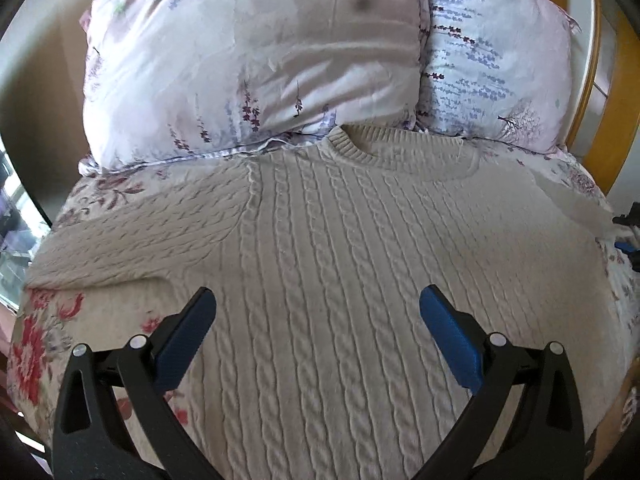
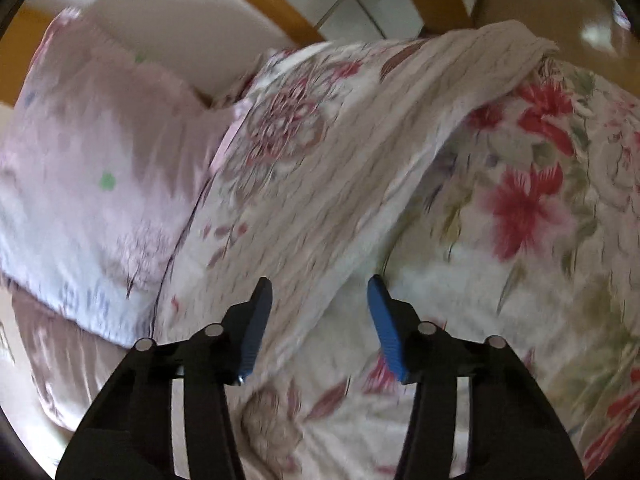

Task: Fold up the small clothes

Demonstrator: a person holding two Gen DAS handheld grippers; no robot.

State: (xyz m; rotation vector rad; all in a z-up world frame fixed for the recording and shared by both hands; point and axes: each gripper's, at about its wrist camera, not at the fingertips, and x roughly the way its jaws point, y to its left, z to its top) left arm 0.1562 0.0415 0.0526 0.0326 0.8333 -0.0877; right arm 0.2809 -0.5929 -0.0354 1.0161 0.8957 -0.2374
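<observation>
- Cream cable-knit sweater [image 1: 320,240] lies front-up and spread flat on the bed [image 1: 40,344], over a floral bedspread with red and mauve blooms.
- Neckline [image 1: 352,146] points toward the head of the bed, touching the lower edge of the two pillows.
- Large pinkish pillow [image 1: 240,60] on the left, a lavender-print pillow [image 1: 492,60] beside it on the right; wooden bed frame [image 1: 592,80] behind them.
- One sleeve [image 1: 120,240] stretches out to the left across the bedspread.
- Left claw [image 1: 318,300]: spread wide, blue pads well apart, hovering over the sweater's lower body, nothing between the fingers.
- Right wrist view is motion-blurred. Right claw [image 2: 320,292]: partly spread, blue pads apart, gripping nothing.
- The other sleeve [image 2: 400,140] runs away from the right claw across the bedspread, its cuff [image 2: 520,48] near the far bed edge; its near end lies between and just ahead of the fingertips.
- Pink pillow [image 2: 92,160] to the left in that view.
</observation>
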